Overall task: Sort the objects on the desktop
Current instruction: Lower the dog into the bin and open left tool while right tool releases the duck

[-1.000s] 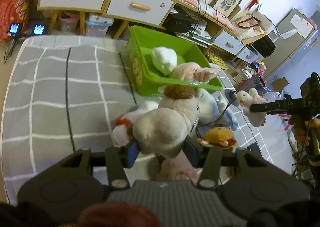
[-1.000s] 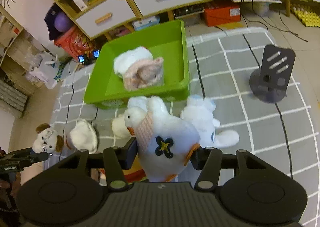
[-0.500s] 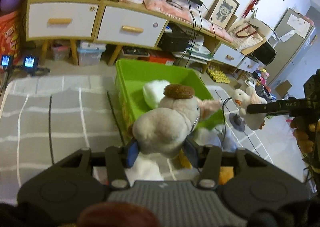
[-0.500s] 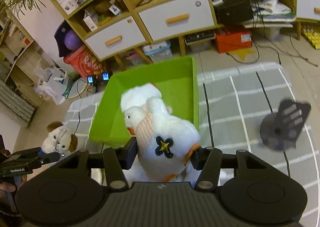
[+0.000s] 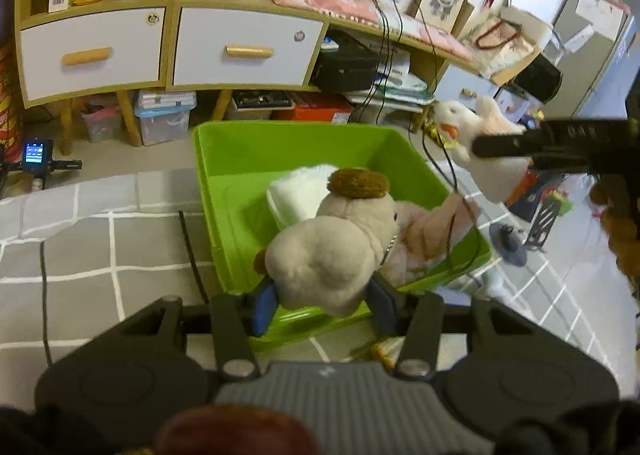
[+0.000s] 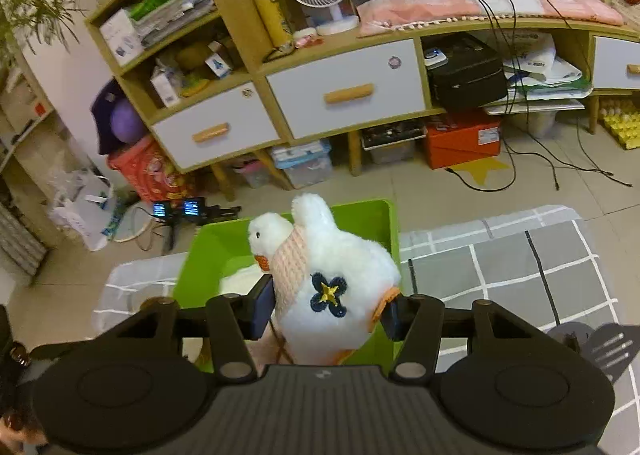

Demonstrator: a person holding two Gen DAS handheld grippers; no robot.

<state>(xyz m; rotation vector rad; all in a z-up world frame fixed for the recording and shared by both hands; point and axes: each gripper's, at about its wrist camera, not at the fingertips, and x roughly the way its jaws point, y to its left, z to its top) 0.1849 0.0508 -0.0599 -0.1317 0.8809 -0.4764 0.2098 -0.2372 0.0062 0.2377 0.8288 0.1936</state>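
My left gripper (image 5: 322, 305) is shut on a beige plush dog (image 5: 332, 247) with a brown ear and holds it over the near wall of the green bin (image 5: 240, 151). A white plush (image 5: 294, 189) and a pink plush (image 5: 432, 227) lie in the bin. My right gripper (image 6: 326, 313) is shut on a white plush duck (image 6: 336, 287) with a pink scarf and a blue flower patch, above the green bin (image 6: 208, 255). The duck also shows in the left wrist view (image 5: 484, 151), above the bin's right side.
The bin stands on a grey checked mat (image 5: 100, 247). A wooden cabinet with white drawers (image 5: 168, 51) is behind it, with boxes beneath. A black phone stand (image 6: 600, 343) sits on the mat at the right. Two small lit screens (image 6: 176, 210) stand on the floor.
Both grippers have lifted their plush toys and moved forward over the green bin. The loose toys on the mat have dropped out of view.
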